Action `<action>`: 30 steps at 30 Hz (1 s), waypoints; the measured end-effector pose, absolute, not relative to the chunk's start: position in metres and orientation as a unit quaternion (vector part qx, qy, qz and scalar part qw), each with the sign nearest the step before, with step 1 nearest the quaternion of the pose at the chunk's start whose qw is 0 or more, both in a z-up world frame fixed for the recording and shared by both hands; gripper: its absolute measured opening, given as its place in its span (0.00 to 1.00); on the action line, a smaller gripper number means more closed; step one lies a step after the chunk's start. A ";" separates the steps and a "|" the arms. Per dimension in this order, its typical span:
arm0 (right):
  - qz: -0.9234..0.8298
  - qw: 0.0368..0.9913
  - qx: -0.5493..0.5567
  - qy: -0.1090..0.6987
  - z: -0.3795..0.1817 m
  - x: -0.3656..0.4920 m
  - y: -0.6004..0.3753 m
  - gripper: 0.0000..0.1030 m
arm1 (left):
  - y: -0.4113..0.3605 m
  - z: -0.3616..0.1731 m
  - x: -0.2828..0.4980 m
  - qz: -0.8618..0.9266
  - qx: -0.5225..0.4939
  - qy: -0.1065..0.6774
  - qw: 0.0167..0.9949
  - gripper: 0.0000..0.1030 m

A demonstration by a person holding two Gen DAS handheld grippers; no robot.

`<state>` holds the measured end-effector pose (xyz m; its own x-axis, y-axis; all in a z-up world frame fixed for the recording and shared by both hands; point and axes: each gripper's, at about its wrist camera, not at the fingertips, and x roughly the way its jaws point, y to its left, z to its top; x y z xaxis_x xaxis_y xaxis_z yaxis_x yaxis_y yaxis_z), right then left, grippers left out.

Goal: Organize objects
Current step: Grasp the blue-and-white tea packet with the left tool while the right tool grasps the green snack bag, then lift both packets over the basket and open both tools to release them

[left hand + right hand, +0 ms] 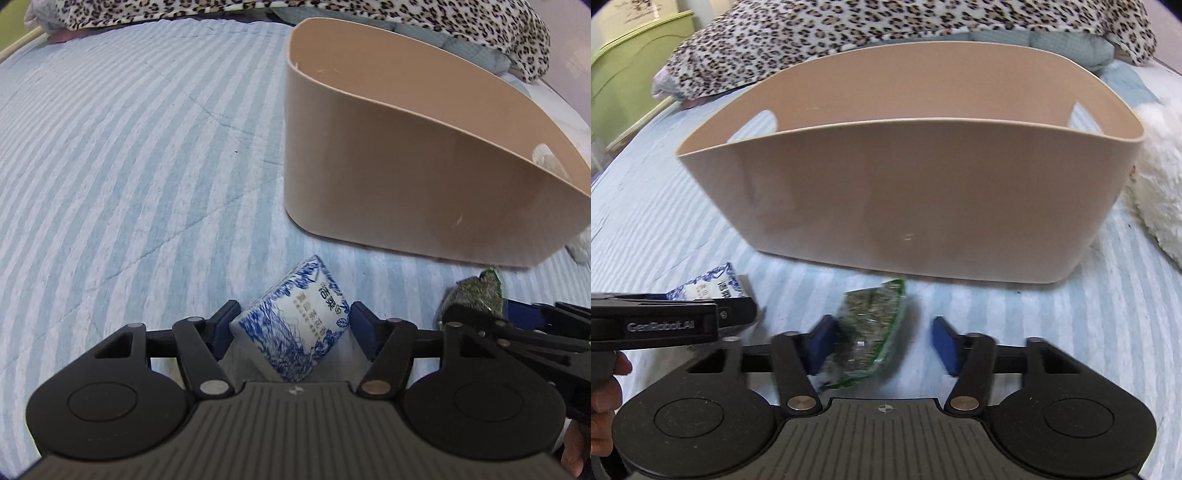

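Note:
A blue-and-white tissue pack [295, 321] lies on the striped bedspread between the open fingers of my left gripper [293, 325]; the pads stand at its two sides. It also shows in the right wrist view [709, 286]. A green packet of dried leaves [866, 332] lies between the open fingers of my right gripper [882, 343], against the left pad, with a gap to the right pad. It also shows in the left wrist view [476, 295]. A beige plastic basket [886, 195] stands just beyond both, also in the left wrist view [406, 177].
The blue-and-white striped bedspread [129, 166] stretches out to the left. A leopard-print blanket [849, 29] lies behind the basket. A white fluffy thing [1160, 184] lies right of the basket. A green headboard [624, 81] is at the far left.

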<state>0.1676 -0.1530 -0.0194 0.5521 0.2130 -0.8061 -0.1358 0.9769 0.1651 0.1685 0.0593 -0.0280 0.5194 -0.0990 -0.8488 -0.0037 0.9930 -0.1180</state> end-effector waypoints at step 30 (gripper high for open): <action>0.097 0.923 0.068 0.367 0.071 0.093 -0.192 0.27 | 0.039 0.043 0.104 -0.040 -0.003 0.410 0.911 0.20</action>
